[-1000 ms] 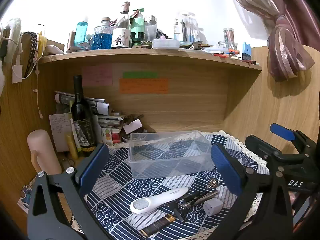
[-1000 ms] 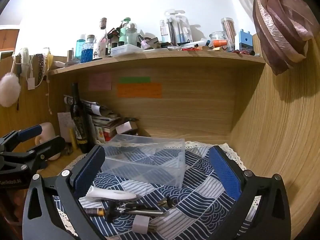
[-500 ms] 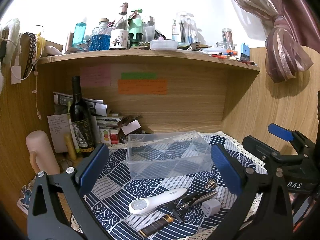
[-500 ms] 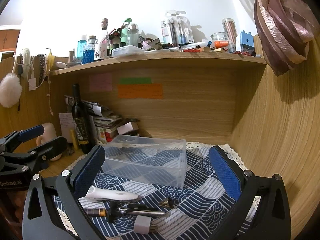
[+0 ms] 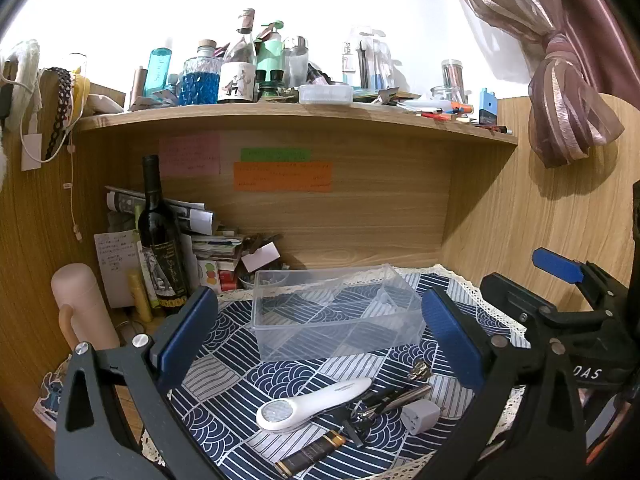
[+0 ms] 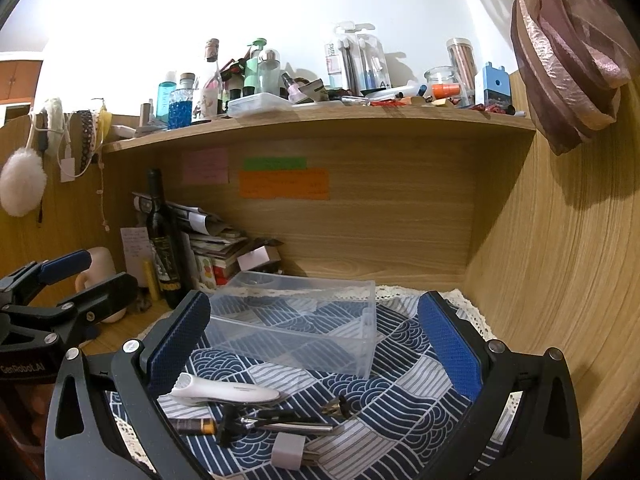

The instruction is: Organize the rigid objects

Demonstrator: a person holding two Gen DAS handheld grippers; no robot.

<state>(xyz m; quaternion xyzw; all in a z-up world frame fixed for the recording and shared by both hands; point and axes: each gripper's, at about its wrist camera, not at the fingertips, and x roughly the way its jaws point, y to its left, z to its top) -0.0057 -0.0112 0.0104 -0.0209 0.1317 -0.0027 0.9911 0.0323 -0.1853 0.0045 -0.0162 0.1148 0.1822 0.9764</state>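
Both pairs of blue-padded fingers were spread wide and held nothing. Between the pads of the left gripper (image 5: 320,336) lay the clear plastic organizer box (image 5: 336,312), with its inner dividers showing and no item visible inside; the right gripper (image 6: 312,344) framed the same box (image 6: 296,328) from the other side. Nearer the cameras, on the blue wave-patterned cloth (image 5: 224,376), a loose cluster of small items lay apart from the box: a white handheld magnifier (image 5: 312,402), a dark cylindrical tube with a gold band (image 5: 312,454), black tweezers or clippers (image 5: 380,404), a pale grey plug adapter (image 5: 420,418) and a small metal clip (image 5: 419,370). Left of the cloth stood a dark wine bottle (image 5: 160,240) before stacked papers, with a pink flask (image 5: 80,304) beside it.
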